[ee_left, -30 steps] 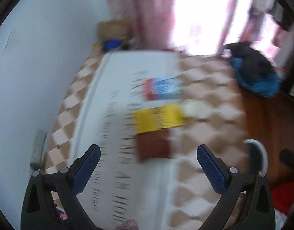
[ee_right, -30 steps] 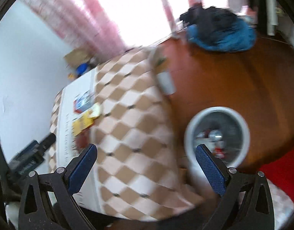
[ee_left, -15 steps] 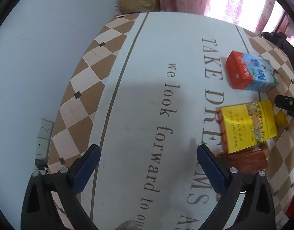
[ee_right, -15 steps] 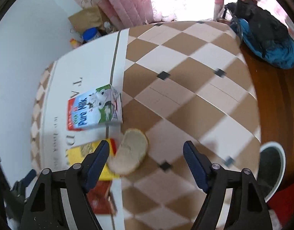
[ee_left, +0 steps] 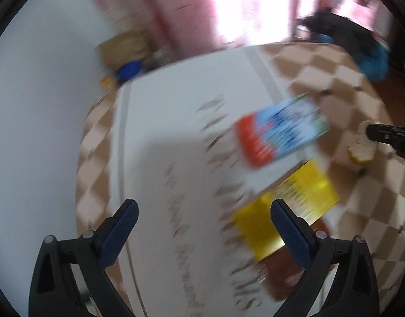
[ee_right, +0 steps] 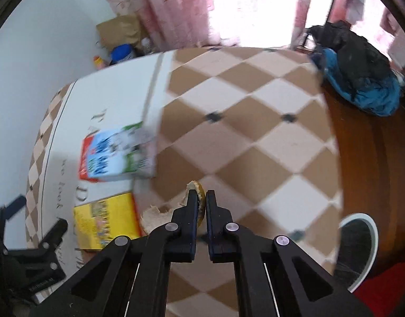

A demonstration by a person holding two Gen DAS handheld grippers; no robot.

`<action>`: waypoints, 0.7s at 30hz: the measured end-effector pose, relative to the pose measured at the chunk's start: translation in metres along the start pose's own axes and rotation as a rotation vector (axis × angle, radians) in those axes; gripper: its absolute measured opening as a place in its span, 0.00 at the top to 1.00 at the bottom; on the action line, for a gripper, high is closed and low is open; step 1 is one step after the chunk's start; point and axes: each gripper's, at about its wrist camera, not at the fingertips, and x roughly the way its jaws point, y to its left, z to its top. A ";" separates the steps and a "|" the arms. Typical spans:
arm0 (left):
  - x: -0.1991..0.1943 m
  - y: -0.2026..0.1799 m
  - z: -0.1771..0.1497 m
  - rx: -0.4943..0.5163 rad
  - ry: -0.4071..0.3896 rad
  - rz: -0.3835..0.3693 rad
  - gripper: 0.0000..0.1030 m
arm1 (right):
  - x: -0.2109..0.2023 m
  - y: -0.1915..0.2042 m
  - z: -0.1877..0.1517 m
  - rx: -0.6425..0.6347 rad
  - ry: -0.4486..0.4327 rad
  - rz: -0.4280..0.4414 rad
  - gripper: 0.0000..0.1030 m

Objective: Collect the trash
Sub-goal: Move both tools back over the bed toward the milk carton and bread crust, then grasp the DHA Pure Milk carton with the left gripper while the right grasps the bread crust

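My right gripper (ee_right: 199,194) is shut on a pale slice of bread (ee_right: 160,214) on the checked tablecloth; it also shows in the left wrist view (ee_left: 361,148), pinched by the right gripper's black tip (ee_left: 371,132). A red, blue and white milk carton (ee_right: 115,155) lies to its left, blurred in the left wrist view (ee_left: 279,134). A yellow packet (ee_right: 104,222) lies below the carton, also in the left wrist view (ee_left: 287,211). A brown packet (ee_left: 281,272) lies under it. My left gripper (ee_left: 202,222) is open and empty above the white cloth.
A white-rimmed trash bin (ee_right: 358,245) stands on the wooden floor at the table's lower right. A blue and black bundle (ee_right: 361,74) lies on the floor at the far right. A brown paper bag (ee_right: 120,31) and a blue-lidded jar (ee_right: 122,52) stand by the pink curtain.
My right gripper has moved down to the bread slice and closed on it. My left gripper has swung, so the carton and yellow packet now sit nearer the view's middle.
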 end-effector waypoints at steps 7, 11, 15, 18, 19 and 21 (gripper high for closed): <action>0.023 -0.052 0.046 0.332 0.041 -0.085 0.01 | -0.011 -0.066 0.014 0.123 -0.001 -0.019 0.94; 0.043 -0.063 0.055 0.402 0.104 -0.137 0.04 | -0.004 -0.090 0.015 0.167 0.035 -0.012 0.94; 0.046 -0.061 0.058 0.387 0.129 -0.151 0.31 | 0.002 -0.096 0.016 0.181 0.046 0.002 0.94; 0.042 -0.059 0.057 0.360 0.130 -0.153 0.35 | 0.003 -0.095 0.015 0.178 0.044 0.007 0.94; 0.042 -0.056 0.055 0.345 0.130 -0.154 0.36 | 0.003 -0.096 0.015 0.178 0.044 0.009 0.94; 0.038 -0.052 0.053 0.300 0.121 -0.148 0.38 | 0.003 -0.094 0.014 0.179 0.041 0.009 0.94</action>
